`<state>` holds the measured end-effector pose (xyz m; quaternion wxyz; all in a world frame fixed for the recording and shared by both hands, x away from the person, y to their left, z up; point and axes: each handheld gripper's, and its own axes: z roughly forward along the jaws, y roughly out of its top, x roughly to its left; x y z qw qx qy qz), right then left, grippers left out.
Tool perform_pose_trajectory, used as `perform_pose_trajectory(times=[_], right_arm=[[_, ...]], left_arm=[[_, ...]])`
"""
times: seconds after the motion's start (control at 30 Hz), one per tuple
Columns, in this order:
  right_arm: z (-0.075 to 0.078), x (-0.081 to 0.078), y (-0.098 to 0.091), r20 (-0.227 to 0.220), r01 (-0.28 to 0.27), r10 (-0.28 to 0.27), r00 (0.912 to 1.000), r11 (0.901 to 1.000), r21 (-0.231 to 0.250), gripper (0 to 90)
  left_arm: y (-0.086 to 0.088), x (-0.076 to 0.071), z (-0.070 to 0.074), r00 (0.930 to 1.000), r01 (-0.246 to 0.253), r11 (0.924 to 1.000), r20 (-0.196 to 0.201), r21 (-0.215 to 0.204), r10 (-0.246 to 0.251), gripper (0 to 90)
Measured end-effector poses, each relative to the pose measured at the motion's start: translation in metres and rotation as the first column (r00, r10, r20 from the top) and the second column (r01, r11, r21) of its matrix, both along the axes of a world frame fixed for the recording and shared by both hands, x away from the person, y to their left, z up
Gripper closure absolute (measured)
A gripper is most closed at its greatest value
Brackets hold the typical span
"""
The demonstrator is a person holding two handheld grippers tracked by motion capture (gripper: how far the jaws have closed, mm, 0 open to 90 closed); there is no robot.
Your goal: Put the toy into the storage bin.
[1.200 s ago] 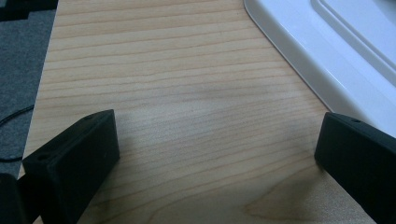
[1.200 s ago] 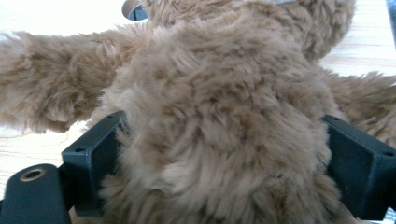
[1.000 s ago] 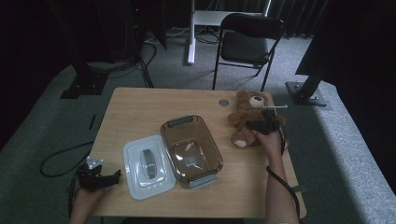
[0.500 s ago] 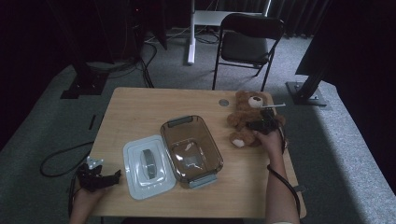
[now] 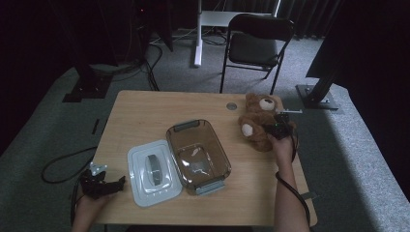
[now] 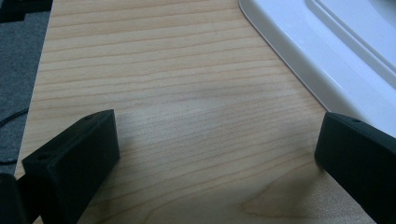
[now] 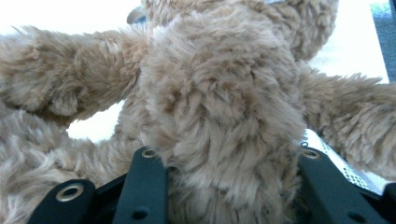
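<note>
1. At the worktop's (image 5: 145,116) far right edge, the teddy bear (image 5: 256,121) lies on its back.
2. Right claw (image 7: 229,186) has just been closing; its jaws now clench the bear's plush body.
3. Left claw (image 6: 215,154) hangs released, jaws wide apart over bare wood beside the white lid (image 6: 336,51).
</note>
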<state>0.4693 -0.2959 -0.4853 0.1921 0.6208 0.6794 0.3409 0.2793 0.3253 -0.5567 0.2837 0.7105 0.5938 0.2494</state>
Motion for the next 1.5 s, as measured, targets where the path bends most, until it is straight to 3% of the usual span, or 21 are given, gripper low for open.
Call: perform_pose_trajectory(times=[0.17, 0.43, 0.87, 1.17, 1.5], right_arm=[[0.003, -0.013, -0.007, 0.049, 0.012, -0.013, 0.9987, 0.9996, 0.026, 64.2], [0.018, -0.028, -0.010, 0.086, 0.003, -0.007, 0.9962, 0.9990, 0.044, 64.1], [0.053, -0.049, -0.003, 0.153, -0.007, 0.004, 0.9882, 0.9997, 0.023, 64.0], [0.092, -0.070, 0.010, 0.231, -0.032, 0.029, 0.9725, 0.9995, 0.008, 64.0], [0.123, -0.098, 0.029, 0.313, -0.110, 0.099, 0.9446, 0.9938, 0.016, 63.8]], left_arm=[[0.000, 0.000, 0.000, 1.0000, 0.000, 1.0000, 0.000, 0.000, 0.000, 0.5], [0.000, 0.000, 0.000, 1.0000, 0.000, 1.0000, 0.000, 0.000, 0.000, 0.5], [0.000, 0.000, 0.000, 1.0000, 0.000, 1.0000, 0.001, 0.000, 0.000, 0.5], [0.000, 0.000, 0.000, 1.0000, 0.000, 1.0000, 0.000, 0.000, 0.000, 0.5], [0.000, 0.000, 0.000, 1.0000, -0.001, 1.0000, 0.000, 0.000, 0.001, 0.5]])
